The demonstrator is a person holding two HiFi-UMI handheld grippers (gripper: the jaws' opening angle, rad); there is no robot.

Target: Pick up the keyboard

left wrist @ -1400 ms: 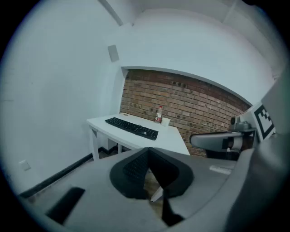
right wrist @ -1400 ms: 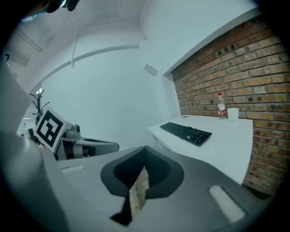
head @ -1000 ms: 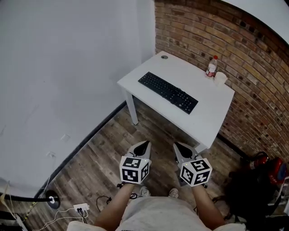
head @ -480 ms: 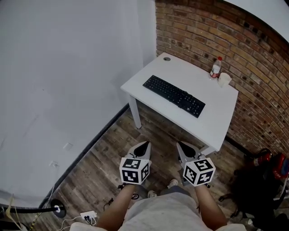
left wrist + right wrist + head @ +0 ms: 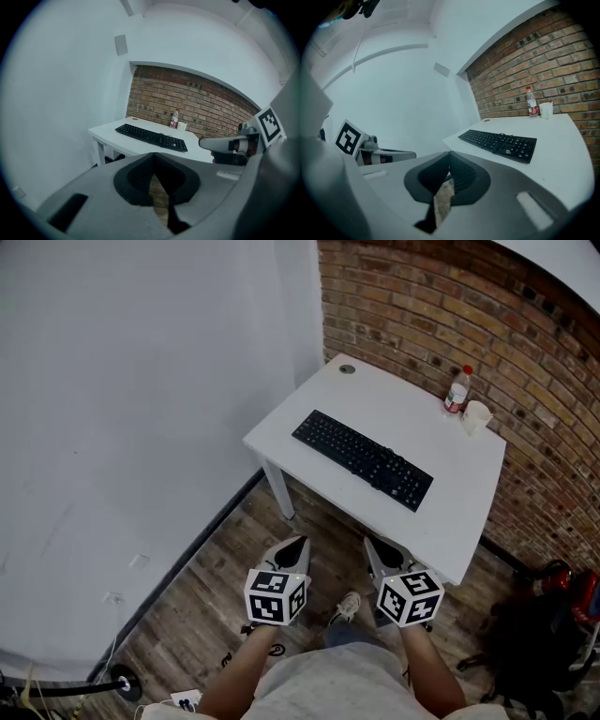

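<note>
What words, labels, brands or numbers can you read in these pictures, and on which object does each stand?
No text is readable in any view.
On the bottle: a red label, print too small to read.
On the keyboard: key legends too small to read.
On the marker cubes: black-and-white square patterns only, no letters or numbers.

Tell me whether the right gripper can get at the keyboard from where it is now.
Probably not yet. The right gripper is shut and hangs over the floor, short of the table, while the keyboard lies on it further in. Nothing stands between them, so stepping closer should do it.
</note>
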